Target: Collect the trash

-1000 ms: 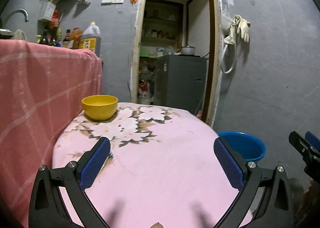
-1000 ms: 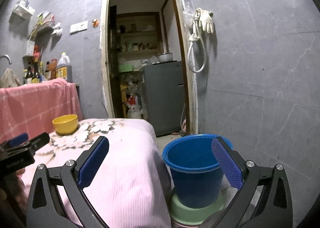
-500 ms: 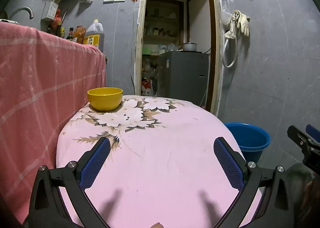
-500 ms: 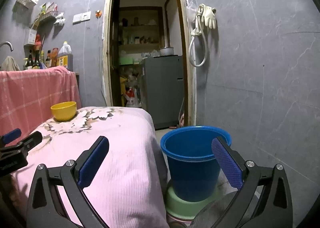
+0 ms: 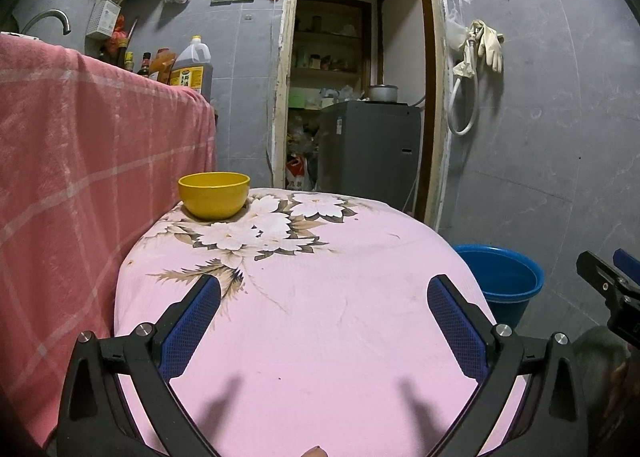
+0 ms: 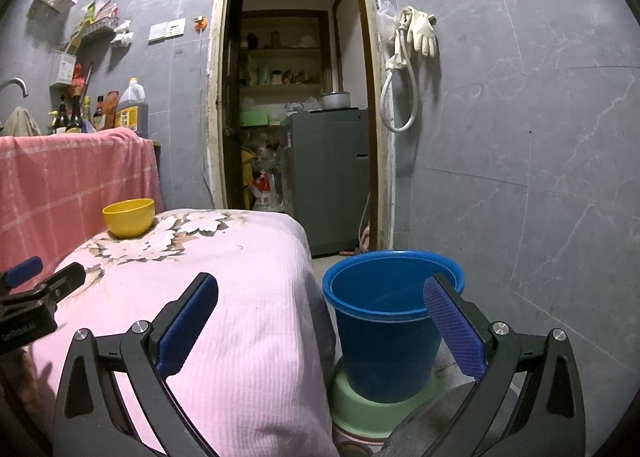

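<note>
A blue bucket (image 6: 386, 321) stands on the floor right of the table, on a green basin (image 6: 360, 405); it also shows in the left wrist view (image 5: 502, 281). A yellow bowl (image 5: 214, 195) sits at the far left of the pink floral tablecloth (image 5: 320, 317), also in the right wrist view (image 6: 129, 217). My left gripper (image 5: 320, 317) is open and empty above the table's near part. My right gripper (image 6: 320, 321) is open and empty, off the table's right edge, near the bucket. I see no loose trash on the cloth.
A counter draped in pink checked cloth (image 5: 80, 177) stands left of the table, with bottles (image 5: 188, 69) on it. An open doorway (image 5: 356, 97) with a grey cabinet (image 5: 368, 149) is behind. A grey tiled wall (image 6: 520, 137) is to the right.
Both views have sunk a little, closer to table height, and shifted slightly. Both grippers stay open and empty.
</note>
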